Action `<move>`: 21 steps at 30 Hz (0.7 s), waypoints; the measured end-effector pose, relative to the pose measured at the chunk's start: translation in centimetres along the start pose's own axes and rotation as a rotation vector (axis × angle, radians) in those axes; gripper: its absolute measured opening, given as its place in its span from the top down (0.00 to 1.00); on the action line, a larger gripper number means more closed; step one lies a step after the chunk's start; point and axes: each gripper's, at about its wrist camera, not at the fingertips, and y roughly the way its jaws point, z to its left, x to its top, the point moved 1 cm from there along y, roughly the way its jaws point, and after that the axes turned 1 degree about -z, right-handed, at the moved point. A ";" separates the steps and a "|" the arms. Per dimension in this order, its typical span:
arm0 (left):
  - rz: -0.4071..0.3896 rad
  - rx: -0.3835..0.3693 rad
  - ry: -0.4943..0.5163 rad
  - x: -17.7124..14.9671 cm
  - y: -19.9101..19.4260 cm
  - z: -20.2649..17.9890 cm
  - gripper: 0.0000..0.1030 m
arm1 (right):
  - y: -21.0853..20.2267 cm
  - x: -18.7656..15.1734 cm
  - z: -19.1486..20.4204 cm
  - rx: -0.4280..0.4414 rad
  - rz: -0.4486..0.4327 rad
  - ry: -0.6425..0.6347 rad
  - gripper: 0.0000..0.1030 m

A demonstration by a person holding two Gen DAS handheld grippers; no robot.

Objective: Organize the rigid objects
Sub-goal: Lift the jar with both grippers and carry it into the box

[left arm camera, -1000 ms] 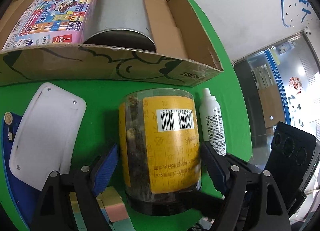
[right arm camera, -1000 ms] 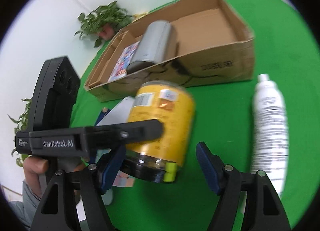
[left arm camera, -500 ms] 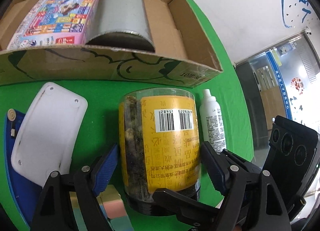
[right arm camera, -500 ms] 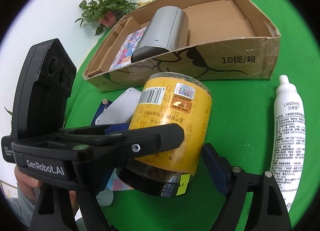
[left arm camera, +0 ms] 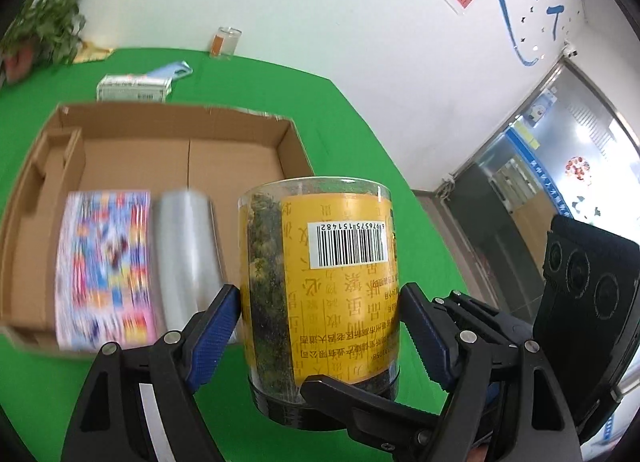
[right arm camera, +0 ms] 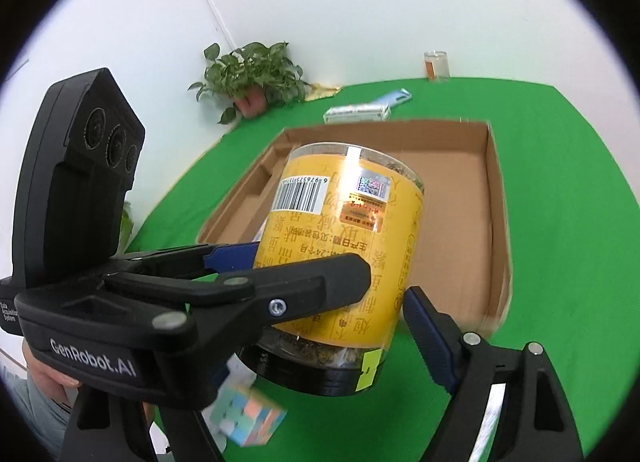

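A clear jar with a yellow label and black lid (left arm camera: 320, 286) is held off the table between both grippers, in front of the open cardboard box (left arm camera: 180, 158). My left gripper (left arm camera: 320, 326) is shut on the jar, its blue pads against both sides. My right gripper (right arm camera: 332, 326) also closes around the jar (right arm camera: 344, 246) near the lid; its left finger is hidden behind the left gripper's body. In the box lie a colourful flat box (left arm camera: 104, 262) and a silver cylinder (left arm camera: 184, 258).
A pastel puzzle cube (right arm camera: 248, 418) lies on the green table (right arm camera: 560, 222) below the jar. Behind the box are a small white carton (left arm camera: 134, 88), a blue flat item (left arm camera: 172, 70), a glass (left arm camera: 226, 42) and a potted plant (right arm camera: 252, 78).
The jar has been lifted off the table and raised toward the box by both grippers. The view now tilts up over the box; the white bottle and white plate have left view.
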 end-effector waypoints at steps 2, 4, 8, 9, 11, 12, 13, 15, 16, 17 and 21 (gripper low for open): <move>0.015 0.022 0.001 2.2 0.5 0.3 0.24 | 1.0 2.1 -1.2 0.018 0.031 0.021 0.21; 0.047 0.037 0.003 4.1 2.0 0.3 0.24 | 2.1 3.6 -2.4 0.026 0.064 0.031 0.21; 0.141 0.053 -0.002 5.8 5.7 0.8 0.24 | 4.1 4.1 -4.3 0.024 0.137 0.065 0.22; 0.153 0.058 0.002 5.6 6.3 0.9 0.24 | 4.7 3.9 -4.7 0.026 0.153 0.074 0.22; 0.186 0.067 -0.002 5.4 7.9 1.3 0.24 | 5.9 3.5 -5.6 0.031 0.182 0.098 0.22; 0.206 0.069 -0.011 5.2 8.6 1.7 0.24 | 6.2 3.2 -5.9 0.030 0.194 0.103 0.23; 0.222 0.071 -0.022 5.0 9.4 2.1 0.24 | 6.6 2.9 -6.2 0.028 0.220 0.113 0.23; 0.262 0.075 -0.043 4.5 11.0 2.9 0.24 | 7.6 2.1 -6.8 0.022 0.251 0.121 0.24; 0.279 0.079 -0.046 4.1 11.8 3.1 0.24 | 8.1 1.7 -7.1 0.018 0.266 0.127 0.24; 0.291 0.085 -0.046 3.7 12.4 3.1 0.24 | 8.4 1.5 -7.3 0.016 0.276 0.133 0.25; 0.341 0.106 -0.059 3.6 14.2 3.3 0.24 | 9.4 0.6 -7.9 -0.002 0.315 0.134 0.26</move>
